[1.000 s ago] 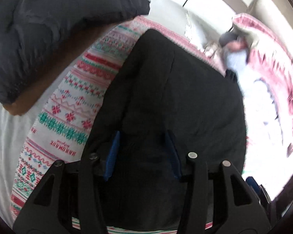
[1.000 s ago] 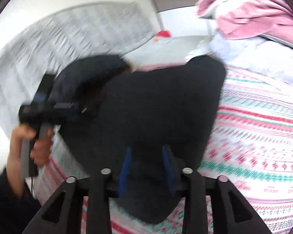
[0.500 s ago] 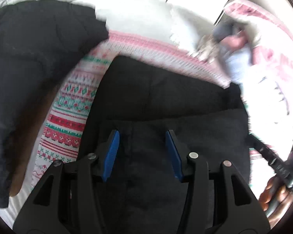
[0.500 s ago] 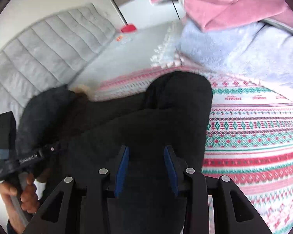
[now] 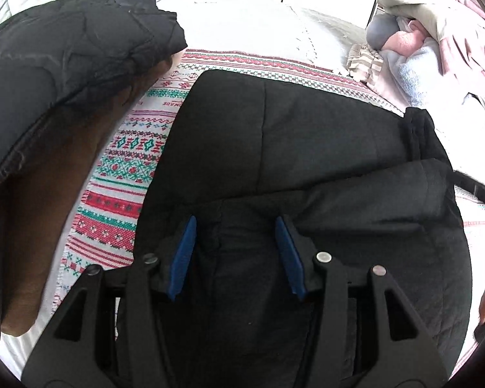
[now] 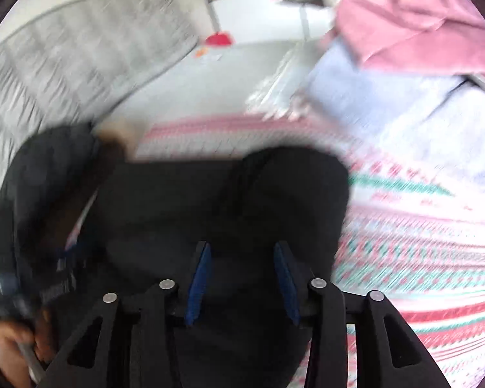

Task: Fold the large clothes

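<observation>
A large black padded garment (image 5: pixel 274 135) lies on a red, green and white patterned blanket (image 5: pixel 126 168). Its near part is folded back over the rest, with the fold edge across the middle (image 5: pixel 371 187). My left gripper (image 5: pixel 236 245) is open, blue pads wide apart, low over the folded layer, holding nothing. In the blurred right wrist view the same garment (image 6: pixel 226 200) lies on the blanket (image 6: pixel 420 242), and my right gripper (image 6: pixel 241 271) is open over it. The person's hand holding the left gripper shows at the lower left (image 6: pixel 13 333).
A dark quilted jacket with brown lining (image 5: pixel 58 74) lies at the left. Pink and blue bedding (image 5: pixel 430 32) is piled at the right, also in the right wrist view (image 6: pixel 404 26). A grey quilted headboard (image 6: pixel 74 51) and a small red object (image 6: pixel 220 39) are beyond.
Both grippers have carried the garment's near part over onto the rest and now stand open above it. The right wrist view is moving, hence blurred.
</observation>
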Demonstrator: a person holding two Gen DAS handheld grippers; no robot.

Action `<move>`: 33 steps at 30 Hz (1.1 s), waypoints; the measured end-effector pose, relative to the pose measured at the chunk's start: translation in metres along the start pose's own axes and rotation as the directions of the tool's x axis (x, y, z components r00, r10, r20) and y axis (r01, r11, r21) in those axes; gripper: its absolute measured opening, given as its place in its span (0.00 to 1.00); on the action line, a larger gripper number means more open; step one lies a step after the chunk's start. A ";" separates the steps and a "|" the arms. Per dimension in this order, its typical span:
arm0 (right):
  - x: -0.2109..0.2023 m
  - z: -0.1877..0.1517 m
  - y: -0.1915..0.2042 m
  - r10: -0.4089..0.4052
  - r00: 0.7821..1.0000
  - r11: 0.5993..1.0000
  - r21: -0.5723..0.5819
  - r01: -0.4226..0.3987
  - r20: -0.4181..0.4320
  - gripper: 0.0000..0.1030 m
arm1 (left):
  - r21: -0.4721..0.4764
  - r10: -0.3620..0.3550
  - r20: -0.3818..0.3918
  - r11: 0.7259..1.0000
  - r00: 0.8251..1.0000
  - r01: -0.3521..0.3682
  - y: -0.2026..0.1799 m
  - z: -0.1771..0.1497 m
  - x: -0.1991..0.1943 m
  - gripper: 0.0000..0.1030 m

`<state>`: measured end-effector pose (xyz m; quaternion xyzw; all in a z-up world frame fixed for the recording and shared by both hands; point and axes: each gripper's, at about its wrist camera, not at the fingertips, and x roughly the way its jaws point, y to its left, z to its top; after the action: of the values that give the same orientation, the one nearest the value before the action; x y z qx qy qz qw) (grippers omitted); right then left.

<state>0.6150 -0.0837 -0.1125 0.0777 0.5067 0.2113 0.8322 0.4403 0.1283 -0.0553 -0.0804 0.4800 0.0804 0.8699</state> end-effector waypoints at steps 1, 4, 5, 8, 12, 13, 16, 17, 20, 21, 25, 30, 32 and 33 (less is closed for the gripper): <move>0.004 0.009 -0.005 -0.016 1.000 1.000 0.020 0.016 -0.004 0.42 | -0.002 -0.002 0.000 1.000 1.000 0.002 0.001 0.001 0.000 0.53; 0.032 0.028 -0.018 -0.068 0.997 0.996 0.053 0.070 -0.041 0.42 | -0.006 -0.009 -0.001 1.000 1.000 0.009 0.002 0.002 0.003 0.54; 0.046 0.031 -0.022 -0.074 0.995 0.995 0.059 0.078 -0.067 0.42 | -0.008 -0.012 -0.001 1.000 1.000 0.012 0.003 0.002 0.004 0.54; 0.089 0.025 -0.025 -0.080 0.987 0.993 0.072 0.091 -0.138 0.47 | -0.020 -0.017 0.004 1.000 1.000 0.017 0.004 0.002 0.007 0.54; 0.098 0.025 -0.030 -0.076 0.987 0.992 0.089 0.089 -0.141 0.47 | -0.014 -0.002 0.012 1.000 1.000 0.002 0.002 0.001 0.010 0.54; 0.098 0.027 -0.031 -0.084 0.986 0.992 0.083 0.096 -0.143 0.47 | -0.010 0.002 0.017 1.000 1.000 -0.002 0.001 0.001 0.010 0.54; 0.071 0.023 -0.023 -0.139 0.986 0.988 0.055 0.145 -0.095 0.55 | -0.030 -0.028 0.029 0.999 0.999 0.028 0.005 0.001 0.002 0.54; 0.062 0.022 -0.022 -0.139 0.988 0.986 0.081 0.144 -0.073 0.61 | -0.040 -0.041 0.026 0.998 0.999 0.042 0.007 0.001 -0.003 0.54; 0.000 -0.011 -0.032 -0.012 1.000 0.977 0.215 0.007 0.020 0.73 | -0.026 -0.050 0.015 0.998 0.999 0.050 0.015 0.002 -0.032 0.55; -0.019 -0.026 -0.035 0.015 0.999 0.969 0.248 -0.023 0.033 0.76 | -0.034 -0.025 0.025 0.999 0.999 0.026 0.020 0.001 -0.045 0.56; -0.061 -0.079 -0.041 0.099 0.995 0.952 0.294 -0.089 -0.020 0.77 | -0.109 -0.110 -0.013 0.988 0.994 0.108 0.041 -0.017 -0.076 0.63; -0.088 -0.125 -0.041 0.173 0.984 0.931 0.333 -0.148 -0.049 0.77 | -0.252 -0.159 -0.108 0.959 0.981 0.128 0.074 -0.068 -0.086 0.64; -0.091 -0.140 -0.046 0.199 0.980 0.918 0.356 -0.176 -0.029 0.78 | -0.306 -0.192 -0.094 0.939 0.977 0.155 0.085 -0.081 -0.089 0.64; -0.091 -0.146 -0.049 0.207 0.978 0.912 0.368 -0.183 -0.025 0.78 | -0.328 -0.212 -0.088 0.929 0.973 0.172 0.090 -0.087 -0.090 0.67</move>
<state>0.4644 -0.1796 -0.1254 0.2736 0.5530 0.1982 0.7616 0.3015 0.1914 -0.0302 -0.2710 0.5027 0.0662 0.8182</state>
